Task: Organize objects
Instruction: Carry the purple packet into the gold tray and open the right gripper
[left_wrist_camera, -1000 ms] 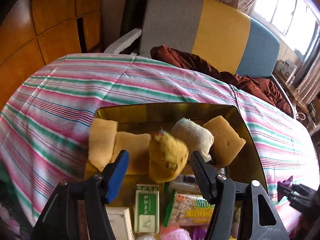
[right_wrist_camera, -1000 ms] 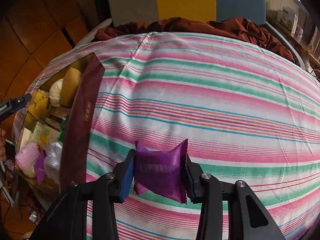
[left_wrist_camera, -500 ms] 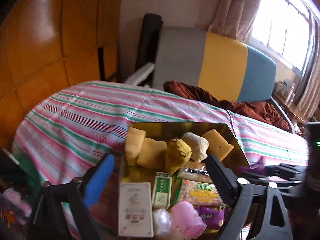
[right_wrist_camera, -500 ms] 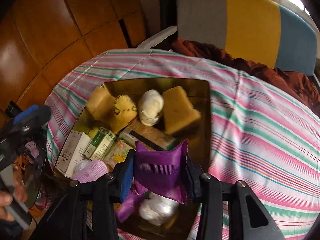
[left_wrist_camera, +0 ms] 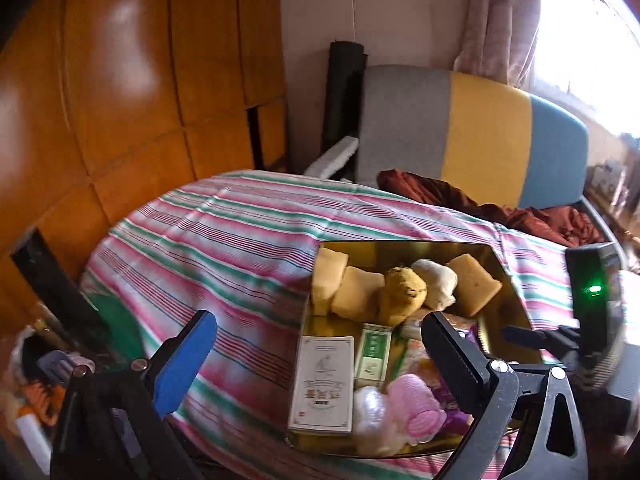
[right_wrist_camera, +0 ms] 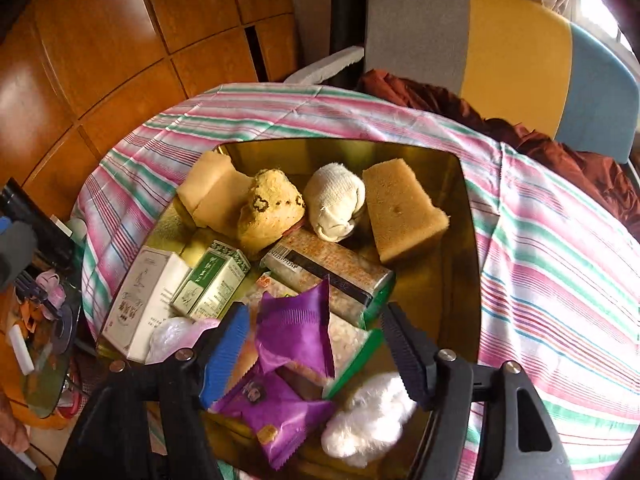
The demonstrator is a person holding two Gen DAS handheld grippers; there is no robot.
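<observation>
The right gripper stands spread wide at lower centre; the purple packet sits loose between its fingers, over the gold tray. The left gripper is spread apart, holding nothing.

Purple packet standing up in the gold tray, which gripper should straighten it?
Right. The right gripper is open directly around the upright purple packet; the left gripper, also open, sits farther off.
</observation>
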